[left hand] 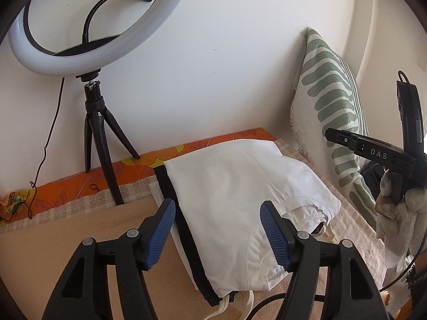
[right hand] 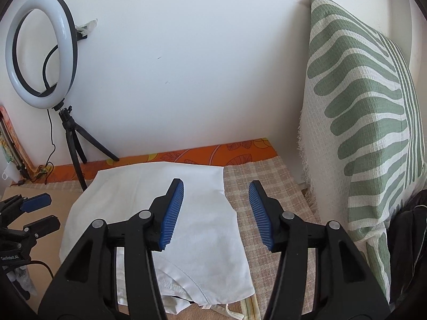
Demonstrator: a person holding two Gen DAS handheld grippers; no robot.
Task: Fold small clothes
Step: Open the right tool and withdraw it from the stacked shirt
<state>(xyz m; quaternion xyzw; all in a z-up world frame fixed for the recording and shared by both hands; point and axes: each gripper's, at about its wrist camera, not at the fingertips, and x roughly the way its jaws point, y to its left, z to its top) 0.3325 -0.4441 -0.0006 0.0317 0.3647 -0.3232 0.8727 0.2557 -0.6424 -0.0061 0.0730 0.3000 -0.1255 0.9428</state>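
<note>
- The white garment [left hand: 248, 200] lies folded on the surface [left hand: 80, 240], between the ring light [left hand: 88, 40] far left and the pillow [left hand: 331, 106] right.
- Our left tool [left hand: 217, 233] and right tool [right hand: 216, 214] are both parted, holding nothing.
- We risk snagging the loose top layer when withdrawing, undoing the fold.
</note>
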